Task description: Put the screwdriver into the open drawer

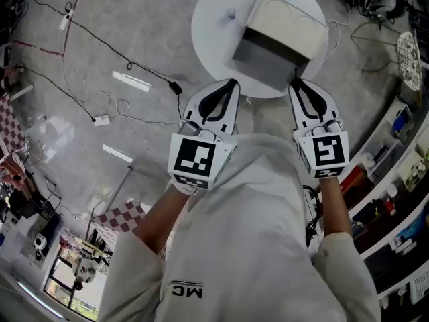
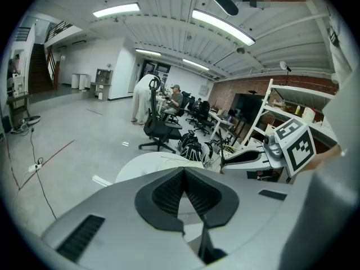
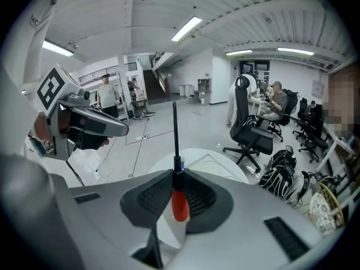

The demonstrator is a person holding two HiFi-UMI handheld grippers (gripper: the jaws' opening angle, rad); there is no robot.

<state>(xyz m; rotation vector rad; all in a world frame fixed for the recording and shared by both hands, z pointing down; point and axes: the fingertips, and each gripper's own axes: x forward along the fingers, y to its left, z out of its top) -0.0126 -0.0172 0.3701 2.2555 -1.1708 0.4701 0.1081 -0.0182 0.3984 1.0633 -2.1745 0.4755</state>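
Note:
A screwdriver (image 3: 180, 203) with a red handle and a thin black shaft is clamped between the jaws of my right gripper (image 3: 175, 176), shaft pointing away from me. I cannot make it out in the head view. My left gripper (image 2: 184, 171) is shut with nothing in it. Both grippers are held close to my body, the left gripper (image 1: 231, 84) and right gripper (image 1: 296, 84) side by side at the near edge of a round white table (image 1: 214, 25). On that table stands a beige drawer unit (image 1: 288, 25) with its grey drawer (image 1: 268, 62) pulled open toward me.
Cables and a power strip (image 1: 100, 120) lie on the grey floor to the left. Shelving (image 1: 395, 173) full of small items runs along the right. Office chairs (image 3: 250, 131) and a black backpack (image 3: 281, 170) stand beyond the table, with people further back.

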